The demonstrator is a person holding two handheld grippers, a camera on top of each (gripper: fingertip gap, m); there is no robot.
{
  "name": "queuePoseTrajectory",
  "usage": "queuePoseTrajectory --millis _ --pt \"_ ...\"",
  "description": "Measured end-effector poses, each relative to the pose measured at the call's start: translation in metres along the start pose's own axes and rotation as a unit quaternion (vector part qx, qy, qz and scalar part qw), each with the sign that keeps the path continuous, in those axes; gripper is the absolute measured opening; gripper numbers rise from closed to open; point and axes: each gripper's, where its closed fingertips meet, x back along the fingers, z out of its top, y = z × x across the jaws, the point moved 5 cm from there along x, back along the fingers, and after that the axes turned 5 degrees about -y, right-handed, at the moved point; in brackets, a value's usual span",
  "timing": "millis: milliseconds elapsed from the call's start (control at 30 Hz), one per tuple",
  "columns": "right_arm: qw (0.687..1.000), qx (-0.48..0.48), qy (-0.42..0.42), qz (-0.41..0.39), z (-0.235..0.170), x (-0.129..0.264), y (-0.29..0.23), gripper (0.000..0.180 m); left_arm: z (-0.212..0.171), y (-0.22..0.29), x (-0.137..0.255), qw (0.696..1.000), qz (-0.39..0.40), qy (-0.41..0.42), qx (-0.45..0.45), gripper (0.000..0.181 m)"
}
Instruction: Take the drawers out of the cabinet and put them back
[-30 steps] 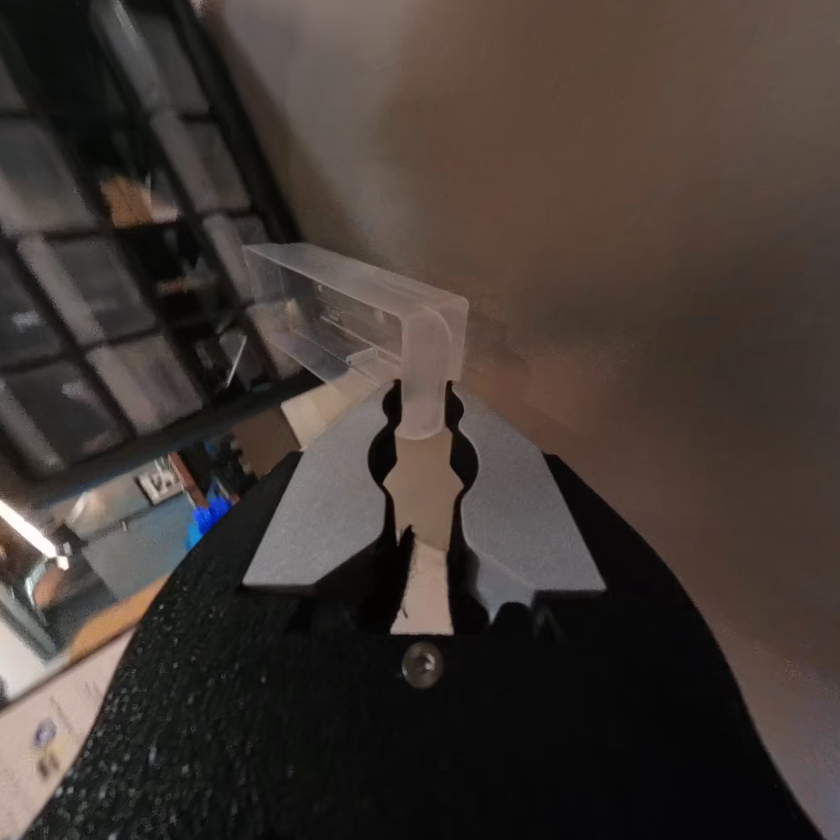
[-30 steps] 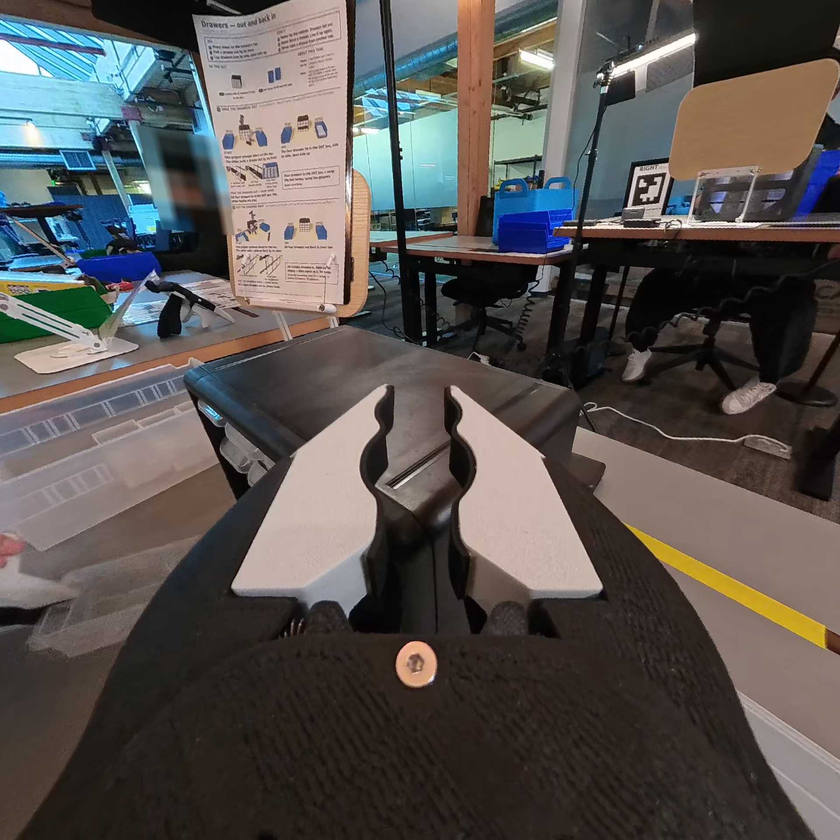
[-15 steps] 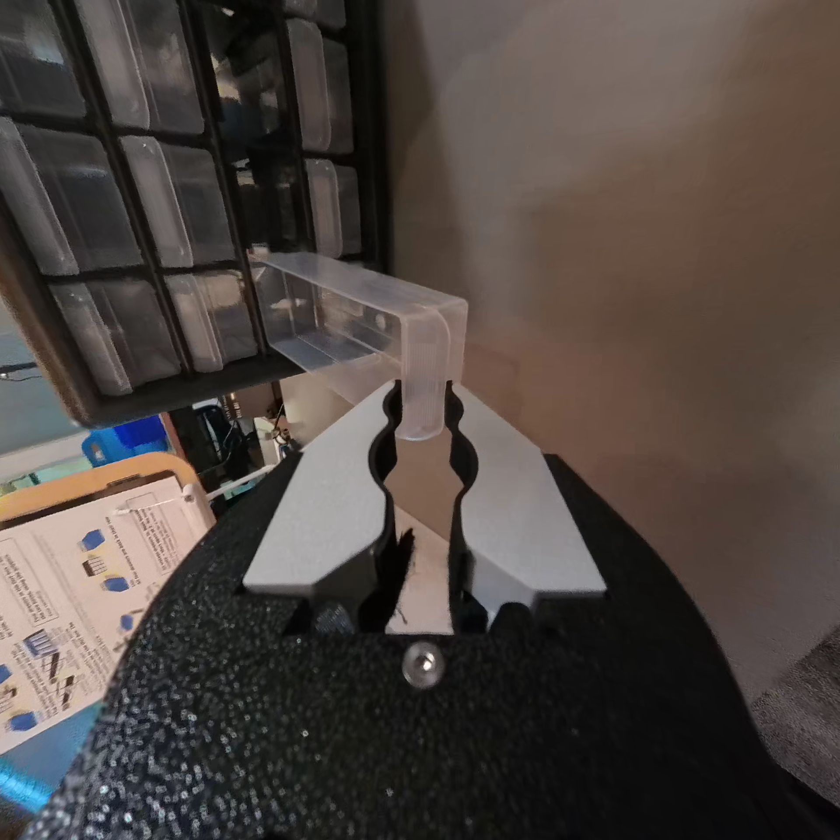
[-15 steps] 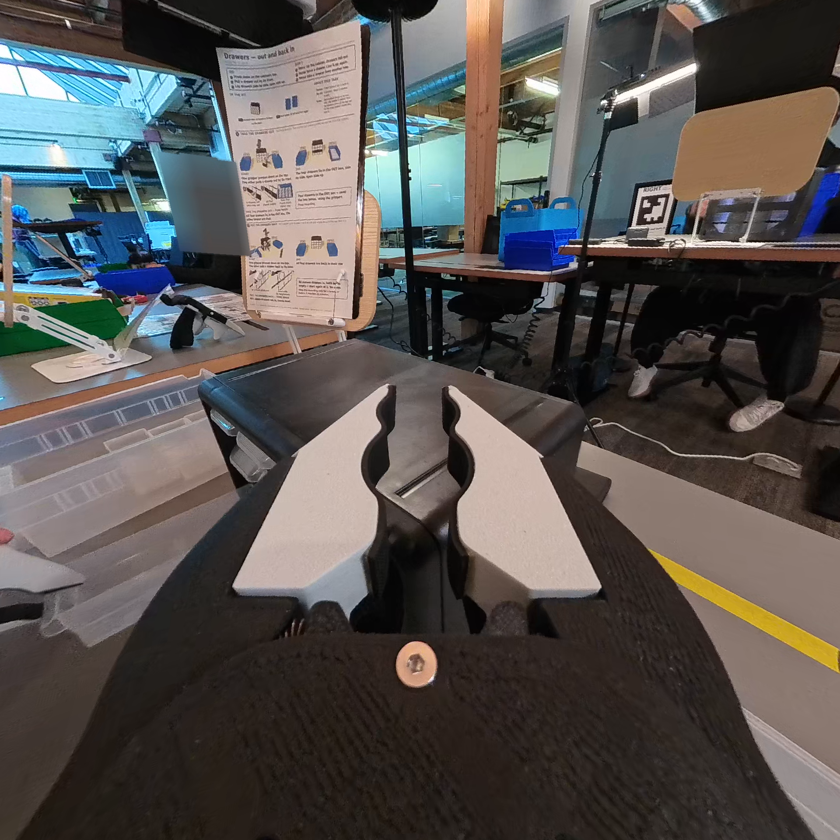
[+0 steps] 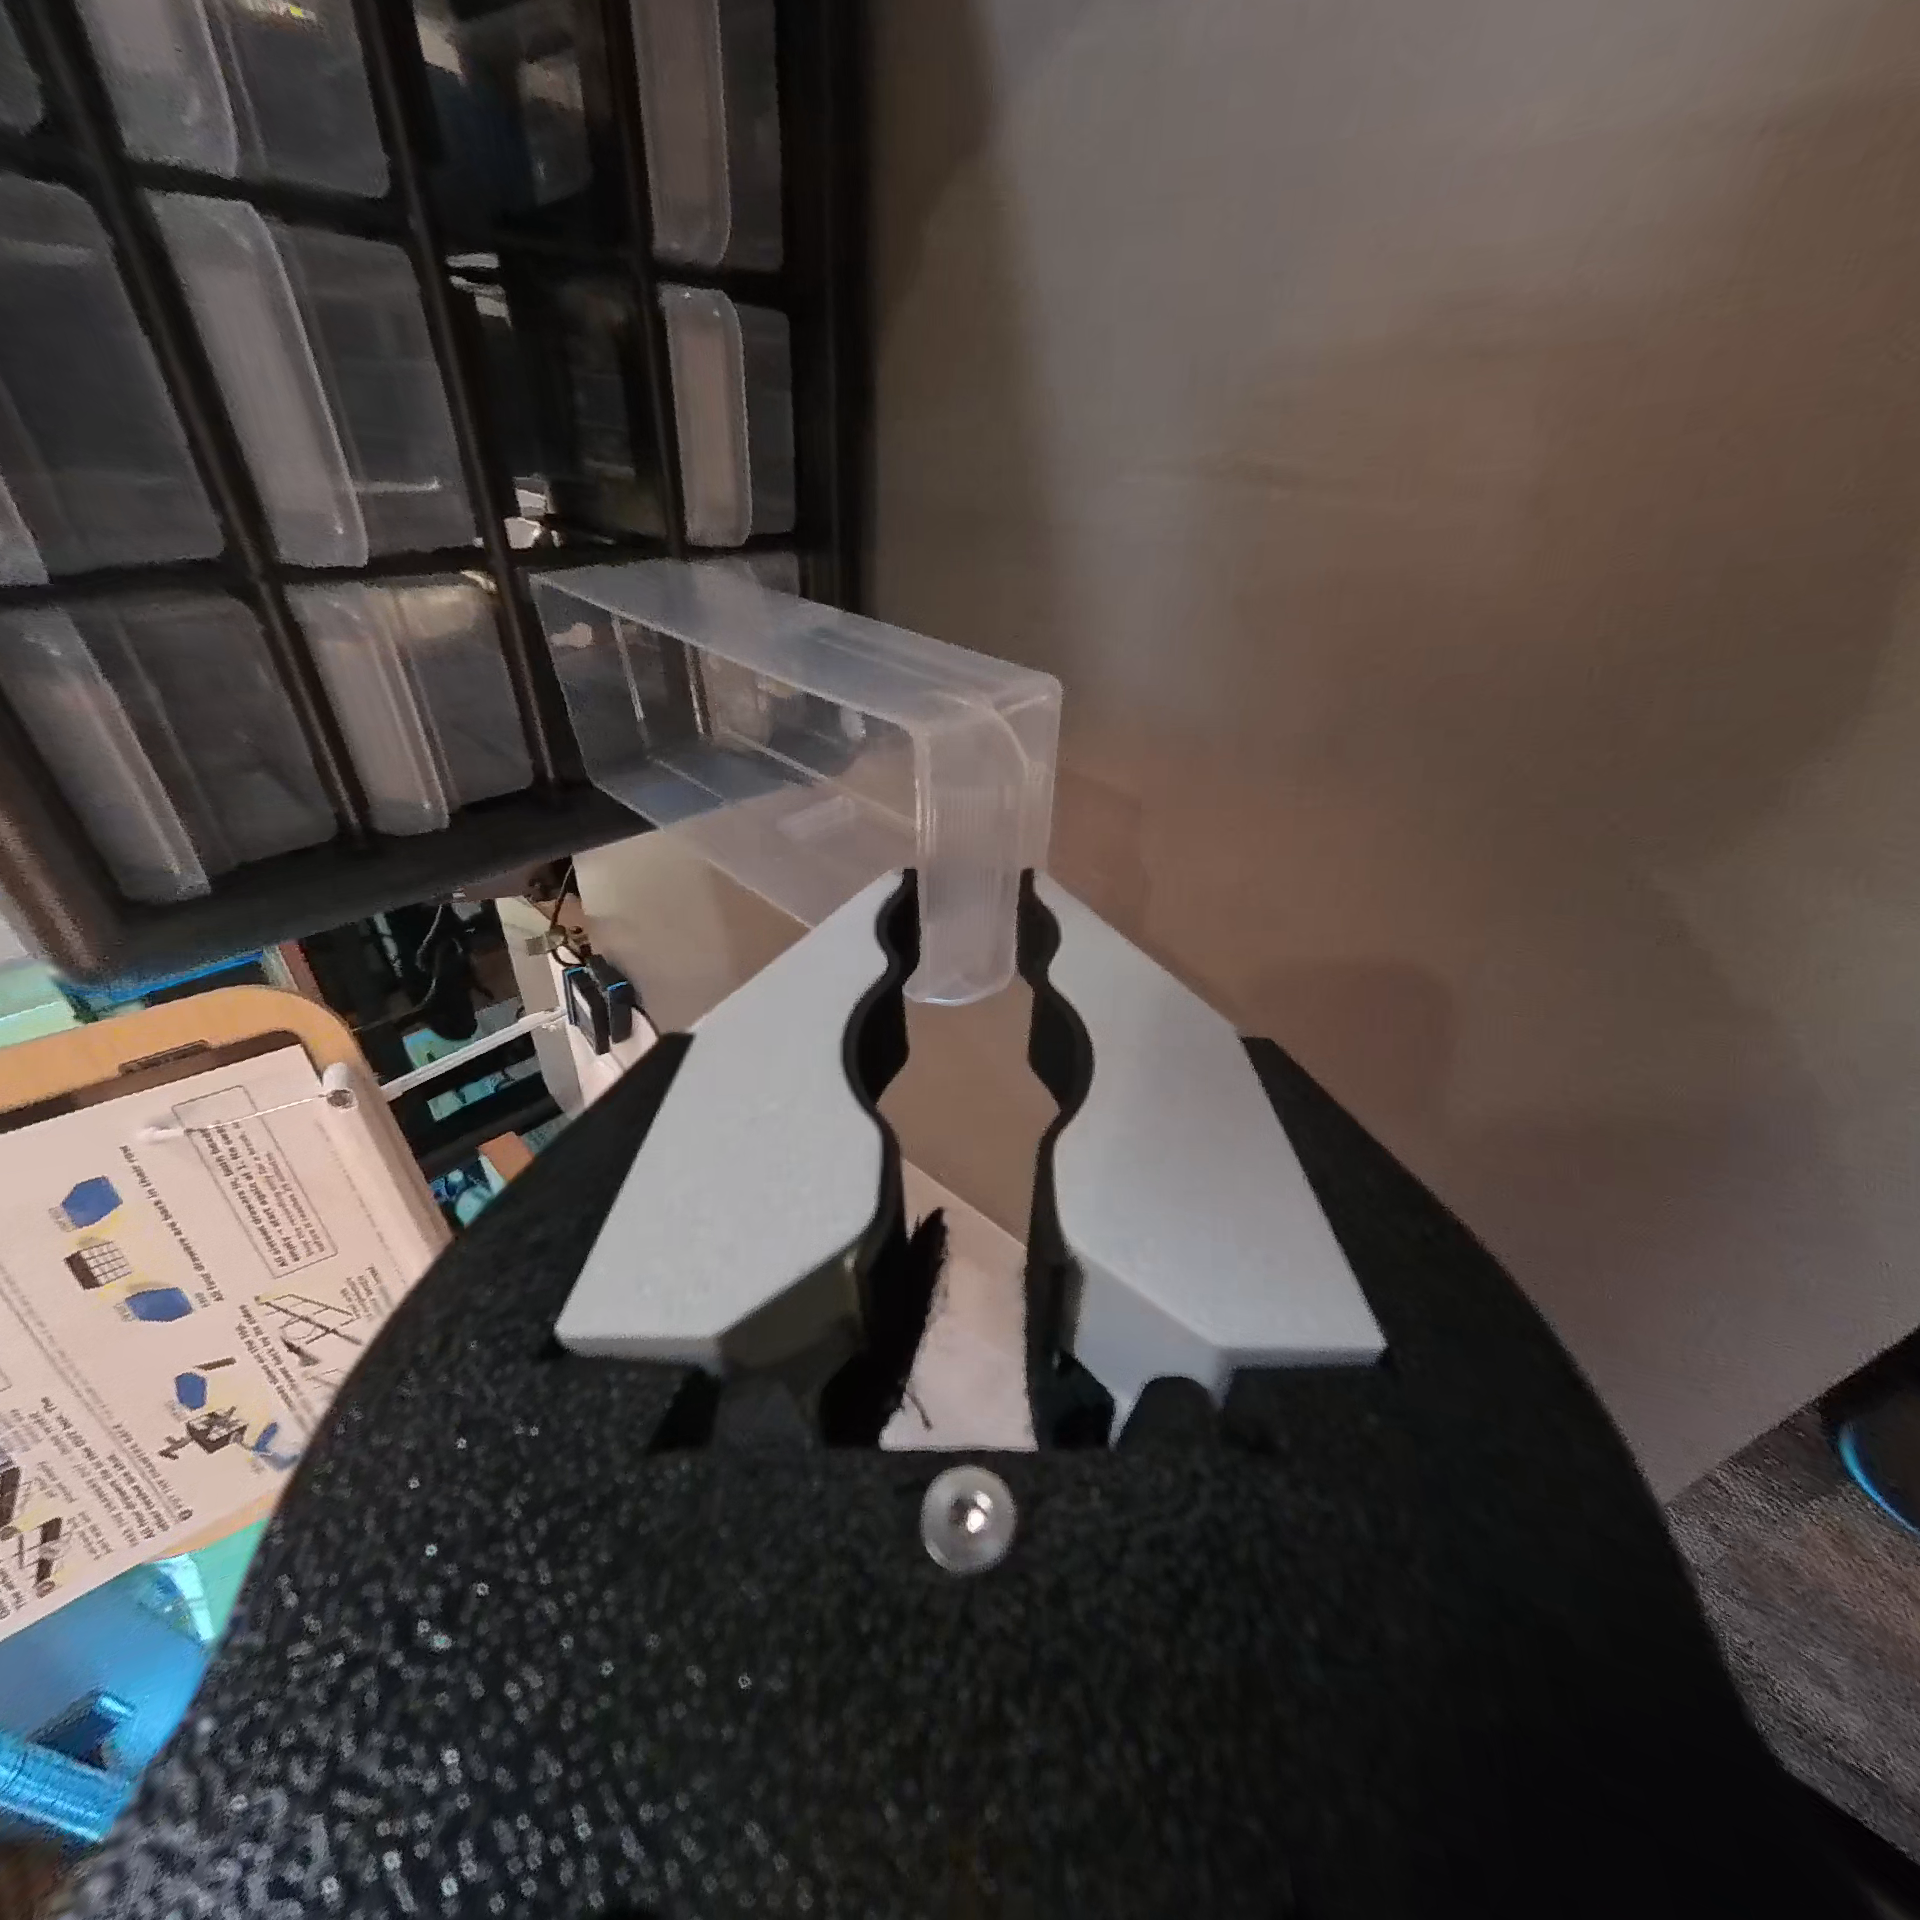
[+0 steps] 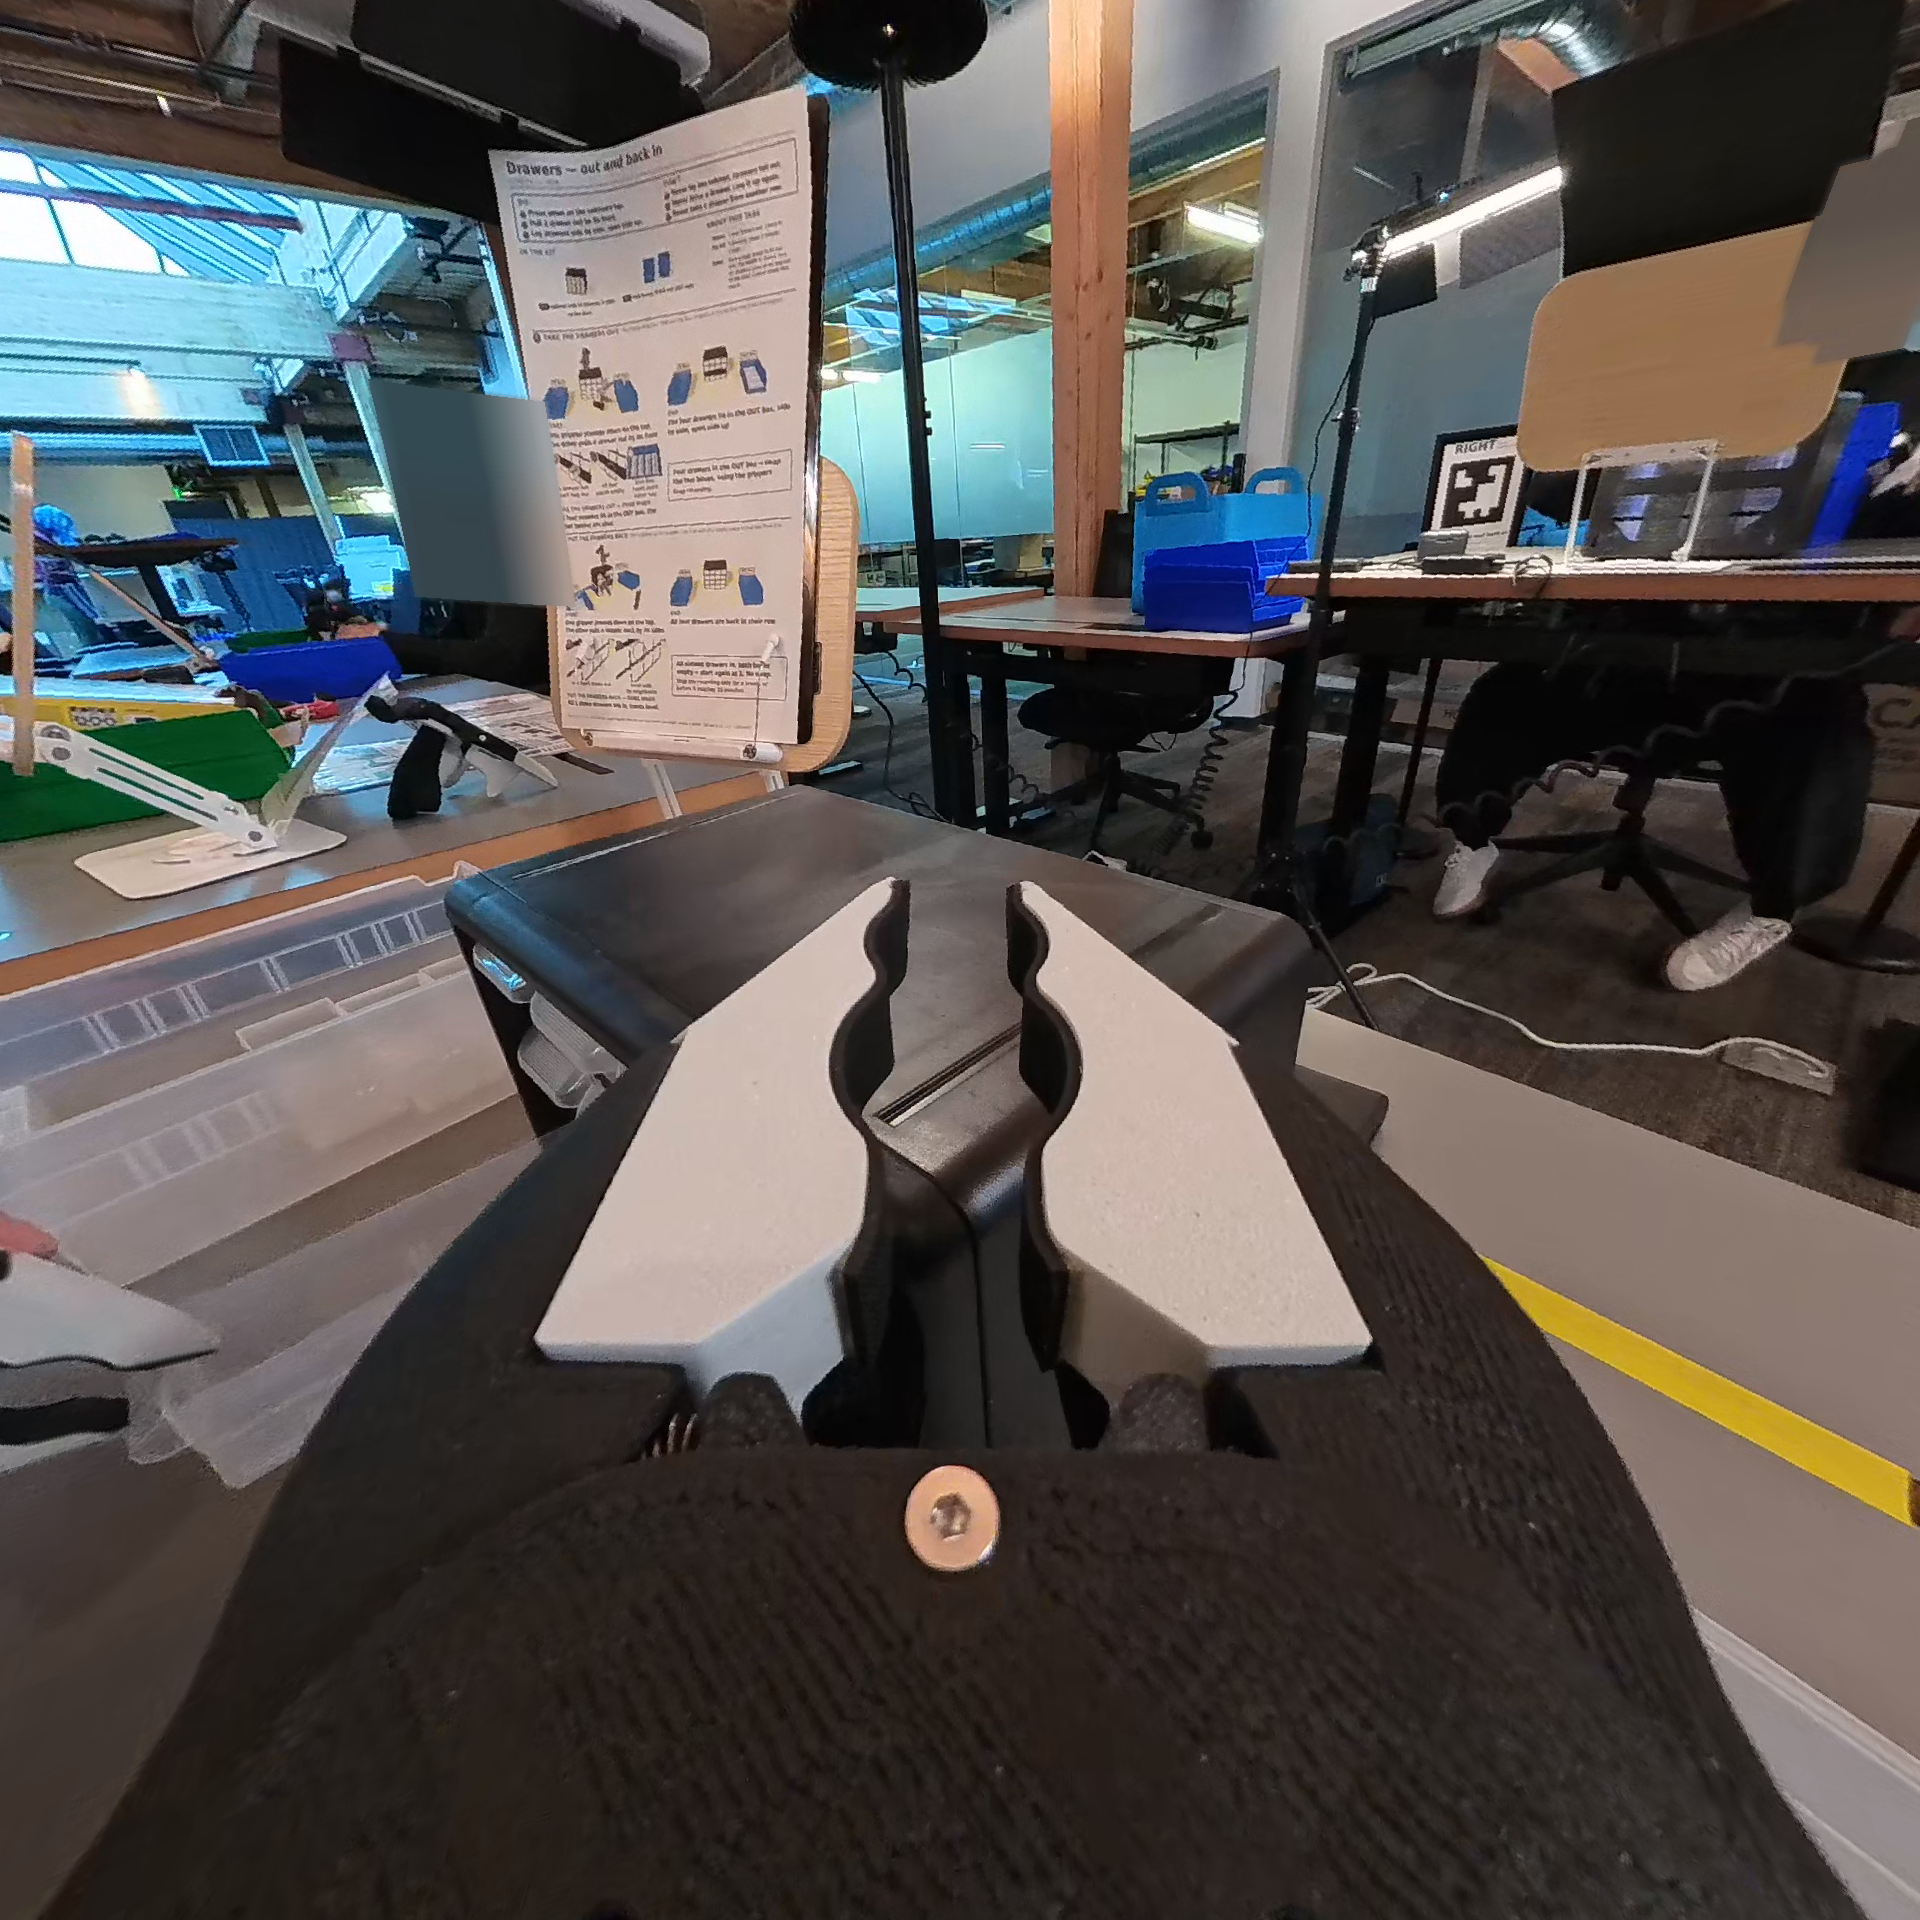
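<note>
**One clear drawer pinched at the cabinet's corner slot**

One clear plastic drawer (image 5: pixel 790 717) sits between the fingertips of the left gripper (image 5: pixel 968 902), which is clamped on the drawer's front handle tab; the tab hangs down into the narrow gap between the two grey fingers (image 5: pixel 769 1164). The drawer's body reaches away from the fingers toward the black cabinet (image 5: pixel 831 312), its far end at the cabinet's lowest slot in the last column, at the frame's edge. Whether that end is inside the slot cannot be told. Other clear drawers (image 5: pixel 717 416) fill the cabinet's neighbouring slots. Below the cabinet in this view stands a printed instruction sheet (image 5: pixel 177 1278).

In the right wrist view, the right gripper (image 6: pixel 958 896) holds nothing, its fingers slightly apart, and hovers over the cabinet's dark top (image 6: pixel 727 914). Behind the cabinet stands the instruction sheet (image 6: pixel 665 436); left of the cabinet lies a clear plastic bin (image 6: pixel 239 1039).
</note>
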Motion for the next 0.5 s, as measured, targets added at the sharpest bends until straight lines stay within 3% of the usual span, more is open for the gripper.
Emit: queuePoseTrajectory --millis 500 --pt "1.000 0.004 -0.010 0.007 -0.0015 -0.0045 -0.0038 0.017 0.0057 -0.0027 -0.0071 0.999 0.017 -0.038 -0.025 0.016"
